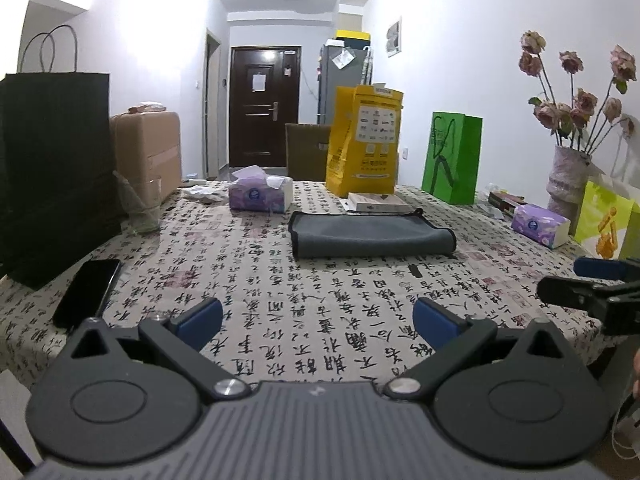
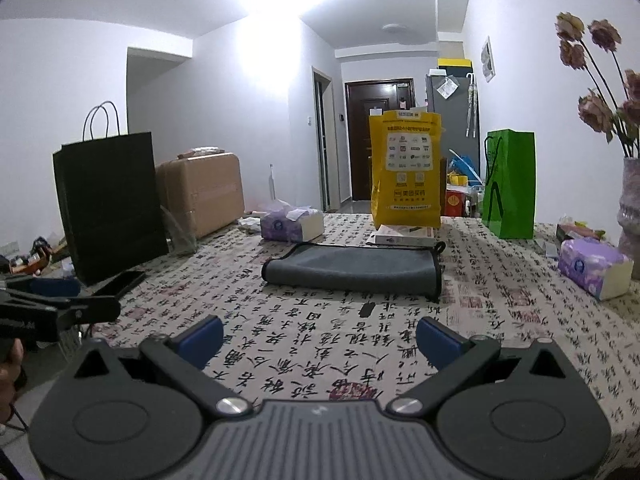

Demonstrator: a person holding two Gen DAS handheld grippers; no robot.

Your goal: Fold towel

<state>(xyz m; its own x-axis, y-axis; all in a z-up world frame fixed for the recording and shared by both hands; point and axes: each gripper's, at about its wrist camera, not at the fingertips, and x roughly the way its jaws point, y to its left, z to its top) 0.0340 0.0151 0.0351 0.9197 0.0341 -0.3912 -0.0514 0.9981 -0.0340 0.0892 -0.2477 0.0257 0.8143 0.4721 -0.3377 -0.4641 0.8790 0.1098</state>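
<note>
A grey towel with a dark hem lies folded flat on the calligraphy-print tablecloth, mid-table. It also shows in the right wrist view. My left gripper is open and empty, held above the near table edge, well short of the towel. My right gripper is open and empty, also short of the towel. The right gripper shows at the right edge of the left wrist view; the left gripper shows at the left edge of the right wrist view.
A black paper bag, a glass and a phone stand at the left. Tissue packs, a yellow bag, a flat box, a green bag and a flower vase line the back and right.
</note>
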